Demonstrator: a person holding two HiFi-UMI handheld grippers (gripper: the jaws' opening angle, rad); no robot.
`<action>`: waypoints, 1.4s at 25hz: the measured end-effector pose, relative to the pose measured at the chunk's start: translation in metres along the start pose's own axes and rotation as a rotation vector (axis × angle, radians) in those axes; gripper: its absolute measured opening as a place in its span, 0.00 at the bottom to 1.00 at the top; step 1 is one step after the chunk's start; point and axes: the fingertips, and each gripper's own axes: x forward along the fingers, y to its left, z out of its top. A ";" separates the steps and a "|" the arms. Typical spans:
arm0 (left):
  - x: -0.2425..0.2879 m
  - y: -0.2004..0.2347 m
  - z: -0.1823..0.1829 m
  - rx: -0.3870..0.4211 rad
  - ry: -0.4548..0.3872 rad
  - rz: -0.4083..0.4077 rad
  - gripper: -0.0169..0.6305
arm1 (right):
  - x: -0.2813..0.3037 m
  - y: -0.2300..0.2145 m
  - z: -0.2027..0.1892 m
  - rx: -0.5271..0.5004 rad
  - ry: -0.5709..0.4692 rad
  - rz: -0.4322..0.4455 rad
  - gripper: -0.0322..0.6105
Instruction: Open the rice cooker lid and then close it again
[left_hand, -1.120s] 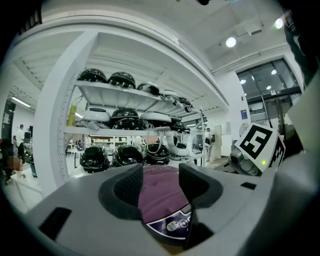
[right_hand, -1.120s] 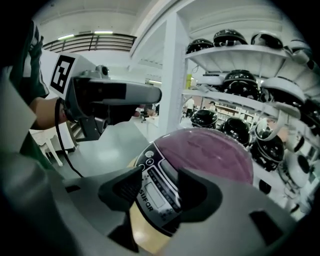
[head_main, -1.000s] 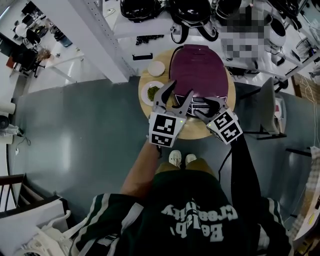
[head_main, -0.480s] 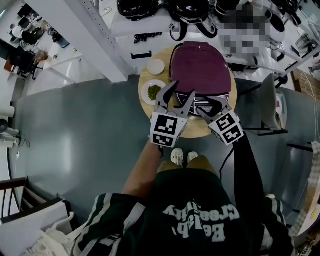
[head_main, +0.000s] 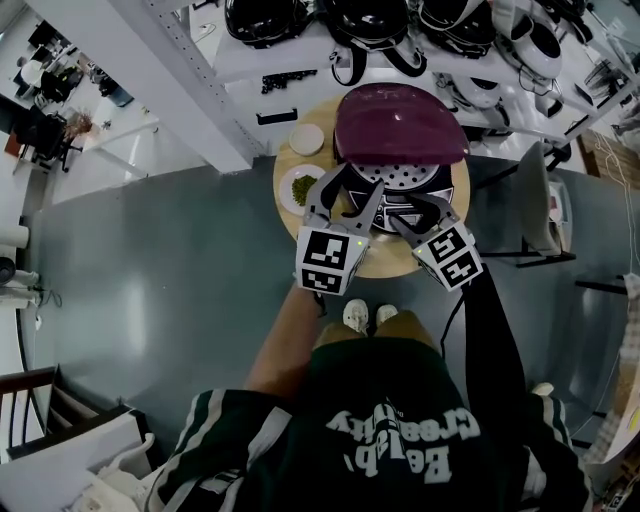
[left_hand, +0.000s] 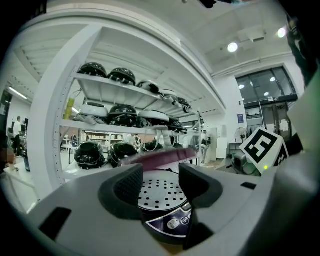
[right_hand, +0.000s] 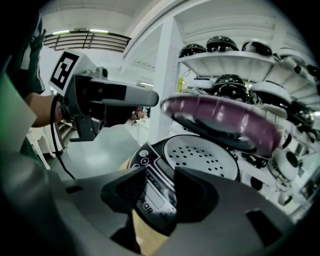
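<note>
Rice cooker (head_main: 400, 190) sits on the small round counter (head_main: 388, 262) and fills most of its middle and right side. In the head view its purple lid (head_main: 400, 125) is tipped up at the back, and a holed metal plate (head_main: 393, 178) covers the pot, so I cannot see what is inside. At the counter's left edge lie a plate (head_main: 300, 185) of green bits and a small white dish (head_main: 307, 138). Only a thin strip of wood is free at the near edge. My left gripper (head_main: 352, 190) and right gripper (head_main: 415, 212) reach over the cooker's front. Grey floor lies open to the left, and shelving (head_main: 290, 55) stands close behind.

In the left gripper view the fingers (left_hand: 129, 182) stand well apart with nothing gripped. The holed plate (left_hand: 162, 192) shows beyond the gap, with the blurred lid (left_hand: 160, 156) above it.

In the right gripper view the fingers (right_hand: 125, 192) are closing over the cooker's control panel (right_hand: 150, 192). The panel shows in the gap, but I see no pad pressing on it. The lid (right_hand: 220, 120) hangs tilted above, and the left gripper (right_hand: 105, 102) is just beside it.
</note>
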 end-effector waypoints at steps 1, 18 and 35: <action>0.000 0.000 0.000 -0.001 -0.001 0.000 0.36 | 0.000 0.000 -0.001 0.003 0.004 0.001 0.34; -0.001 0.000 0.005 0.003 0.001 0.004 0.36 | 0.001 0.001 0.001 0.002 -0.002 -0.007 0.36; -0.007 0.008 0.028 0.044 -0.015 0.040 0.36 | -0.004 -0.007 0.010 0.024 -0.036 -0.029 0.34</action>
